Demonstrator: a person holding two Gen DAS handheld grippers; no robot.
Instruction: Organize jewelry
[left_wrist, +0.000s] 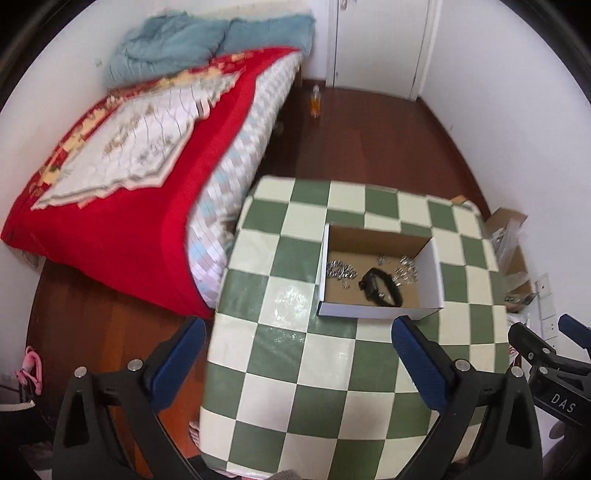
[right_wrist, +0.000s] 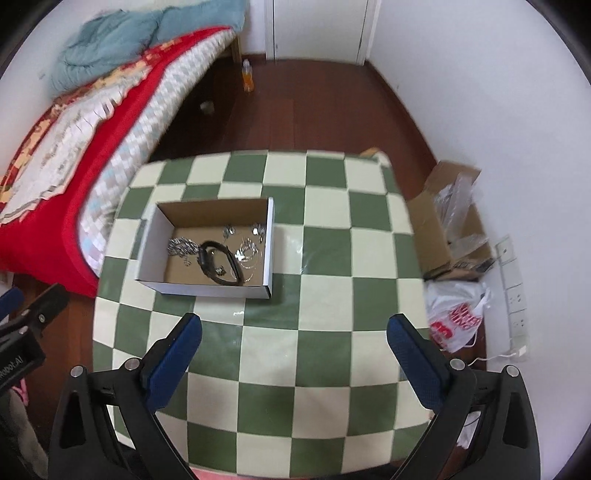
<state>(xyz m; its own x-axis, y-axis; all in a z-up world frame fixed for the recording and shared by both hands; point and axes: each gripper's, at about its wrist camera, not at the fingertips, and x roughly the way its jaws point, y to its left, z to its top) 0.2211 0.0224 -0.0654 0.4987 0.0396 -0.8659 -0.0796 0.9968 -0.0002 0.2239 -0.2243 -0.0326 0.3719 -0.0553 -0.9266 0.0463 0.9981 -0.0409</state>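
The left gripper (left_wrist: 297, 349) hangs spread wide and holding nothing above the checkered table (right_wrist: 325, 347). Ahead sits a shallow cardboard box (right_wrist: 149, 242) holding a silver chain (right_wrist: 181, 246), a black wristband (right_wrist: 218, 266) and what look like small silver pieces (right_wrist: 248, 253), blurred. The right gripper (right_wrist: 293, 345) is likewise released, over the table's near side.

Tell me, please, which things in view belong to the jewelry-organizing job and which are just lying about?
Belongs to the job:
- shallow white cardboard box
- black wristband inside it
- silver chains and small silver pieces inside it

Just lying about:
- bed with red patterned blanket
- orange-filled bottle on the floor
- brown cardboard carton
- white plastic bag with red print
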